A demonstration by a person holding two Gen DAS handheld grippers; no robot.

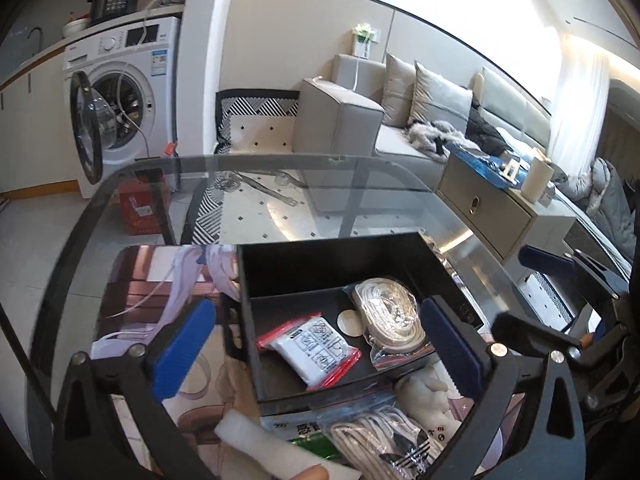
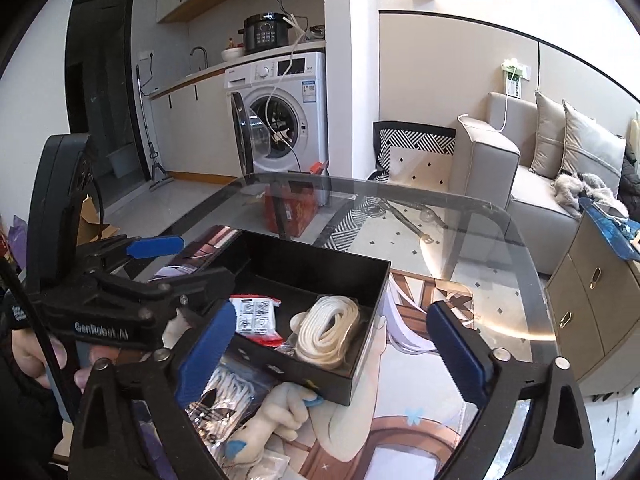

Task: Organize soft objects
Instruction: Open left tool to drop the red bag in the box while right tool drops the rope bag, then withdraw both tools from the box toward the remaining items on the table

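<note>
A black open box (image 1: 304, 270) stands on a printed mat (image 1: 160, 280) on the glass table. Inside lie a bagged coil of white rope (image 1: 388, 316), a red-edged zip bag (image 1: 316, 348) with a white pack, and a round beige disc (image 1: 350, 322). My left gripper (image 1: 318, 346) hangs open above the box's near side, its pads touching nothing. My right gripper (image 2: 332, 354) is open too, beside the box's near corner (image 2: 348, 380). In front of the box lie a bag of grey laces (image 1: 384, 444), a cream plush toy (image 2: 276, 412) and a white foam roll (image 1: 260, 444).
The glass table's curved far edge (image 1: 280, 160) lies beyond the box. A red carton (image 1: 138, 208) sits on the floor under it. A washing machine (image 1: 120, 92) with its door open stands at the back left, a grey sofa (image 1: 360, 120) and a low cabinet (image 1: 488, 208) to the right.
</note>
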